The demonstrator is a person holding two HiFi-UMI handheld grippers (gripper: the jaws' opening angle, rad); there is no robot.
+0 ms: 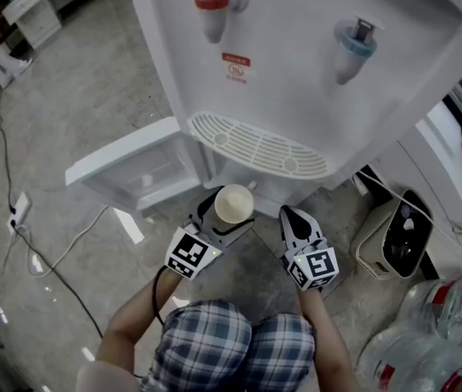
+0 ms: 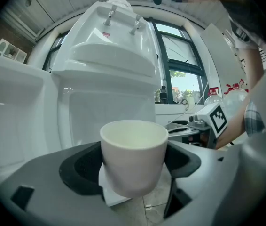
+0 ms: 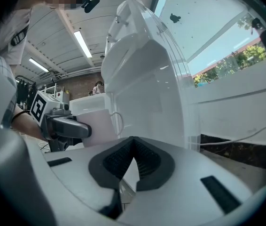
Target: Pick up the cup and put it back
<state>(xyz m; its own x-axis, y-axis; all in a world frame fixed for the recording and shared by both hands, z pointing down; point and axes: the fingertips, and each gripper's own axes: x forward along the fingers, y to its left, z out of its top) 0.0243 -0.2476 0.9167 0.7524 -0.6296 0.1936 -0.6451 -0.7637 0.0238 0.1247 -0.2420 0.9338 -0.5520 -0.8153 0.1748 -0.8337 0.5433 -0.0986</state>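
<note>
A cream cup [image 1: 234, 203] is held upright in front of the white water dispenser [image 1: 313, 64], below its drip tray [image 1: 255, 145]. My left gripper [image 1: 224, 216] is shut on the cup, its dark pads pressing both sides of the cup [image 2: 134, 157], which looks empty. In the right gripper view the cup [image 3: 97, 126] shows at the left with its handle toward the dispenser. My right gripper [image 1: 293, 222] hangs just right of the cup, shut with nothing between its pads [image 3: 132, 161].
The dispenser's lower cabinet door [image 1: 137, 163] stands open to the left. A cable and power strip [image 1: 19, 212] lie on the floor at left. A small bin [image 1: 397, 237] and water bottles [image 1: 439, 333] sit at the right. Red tap [image 1: 212, 5] and blue tap [image 1: 353, 47] project above.
</note>
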